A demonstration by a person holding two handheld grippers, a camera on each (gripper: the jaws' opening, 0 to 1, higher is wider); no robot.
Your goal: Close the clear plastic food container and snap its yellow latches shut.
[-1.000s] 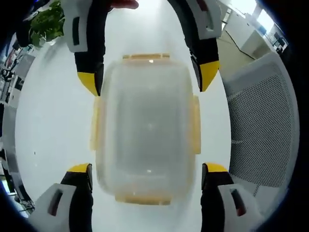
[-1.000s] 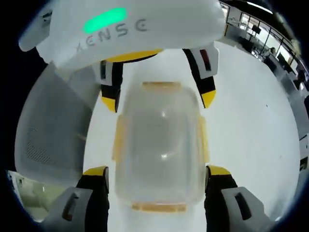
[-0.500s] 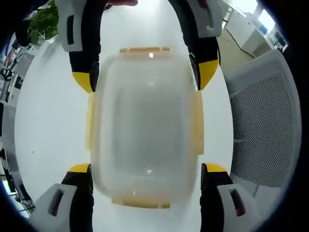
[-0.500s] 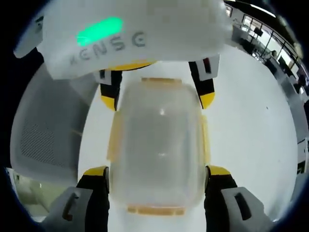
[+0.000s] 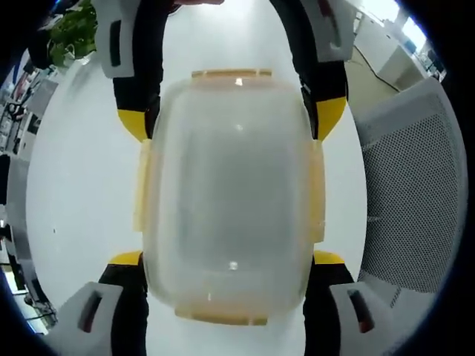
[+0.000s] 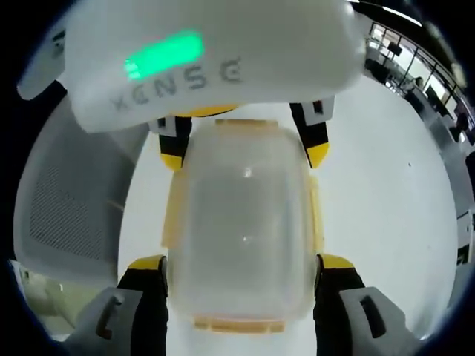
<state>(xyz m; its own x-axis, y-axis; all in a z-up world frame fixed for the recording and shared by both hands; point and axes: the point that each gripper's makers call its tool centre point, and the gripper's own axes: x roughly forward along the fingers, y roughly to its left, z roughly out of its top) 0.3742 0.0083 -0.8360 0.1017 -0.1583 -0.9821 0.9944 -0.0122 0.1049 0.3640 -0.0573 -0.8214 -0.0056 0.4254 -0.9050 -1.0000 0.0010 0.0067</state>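
While lidded, container (image 5: pixel 228 200) between left tool (image 5: pixel 226 263) jaws, table (image 5: pixel 74 193)

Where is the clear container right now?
The clear container sits on the white table, framed between the left gripper and the right gripper.

The left gripper (image 6: pixel 243 144), seen in the right gripper view, bears grey letters "XENSE" on its white housing, just beside a green light (image 6: pixel 163 53)

Left gripper (image 5: pixel 226 259): white housings, black jaws, yellow tips; right gripper (image 6: pixel 241 263) same build; at 12 o'clock in right gripper view, white casing with green light and grey embossed lettering.
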